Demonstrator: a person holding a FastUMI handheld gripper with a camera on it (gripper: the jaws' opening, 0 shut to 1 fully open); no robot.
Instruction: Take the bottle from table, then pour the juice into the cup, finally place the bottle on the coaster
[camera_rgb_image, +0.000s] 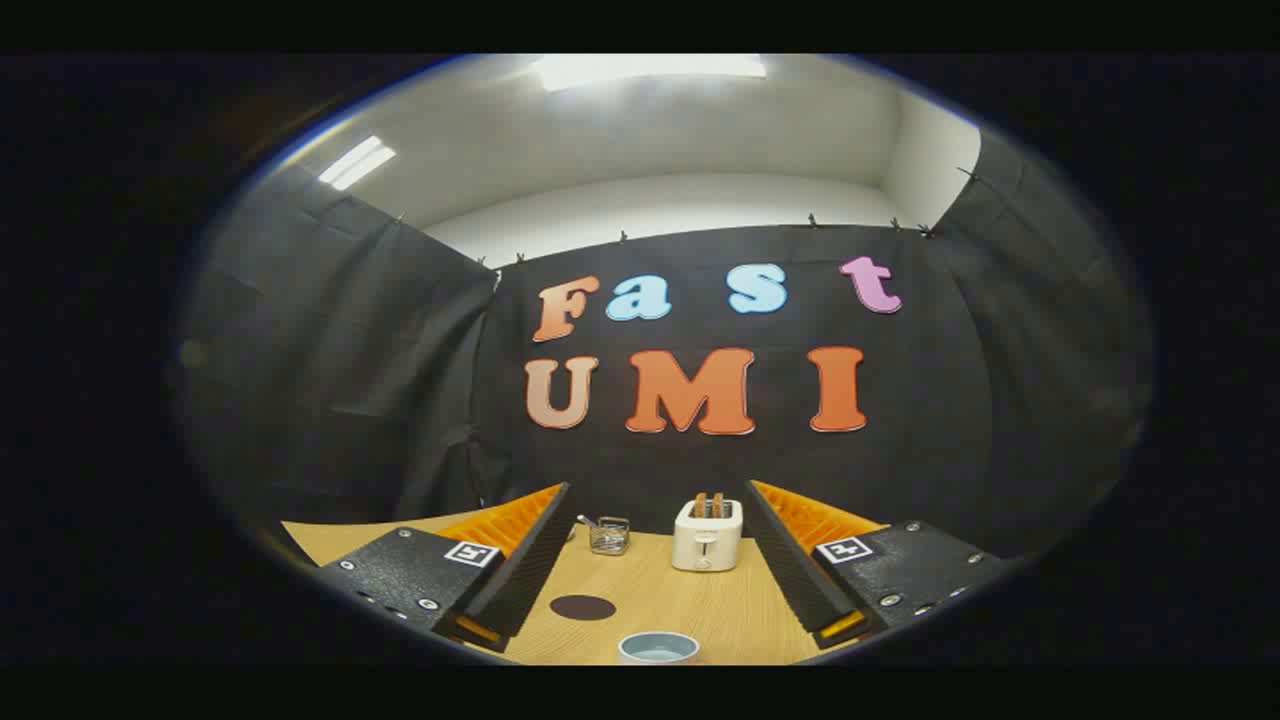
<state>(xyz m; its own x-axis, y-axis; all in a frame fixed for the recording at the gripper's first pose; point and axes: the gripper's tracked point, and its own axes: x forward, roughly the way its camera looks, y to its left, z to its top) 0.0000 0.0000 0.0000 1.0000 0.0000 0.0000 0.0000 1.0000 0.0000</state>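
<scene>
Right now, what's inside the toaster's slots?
Two browned slices stick up from the top of the white toaster, beyond the open gripper on the wooden table. Their lower parts are hidden inside the slots.

Ridged tongs (660, 560) bear square markers and screws.

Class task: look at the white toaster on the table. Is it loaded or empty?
Loaded: the toaster, beyond the open gripper, has two brown slices standing up out of its top slots.
</scene>
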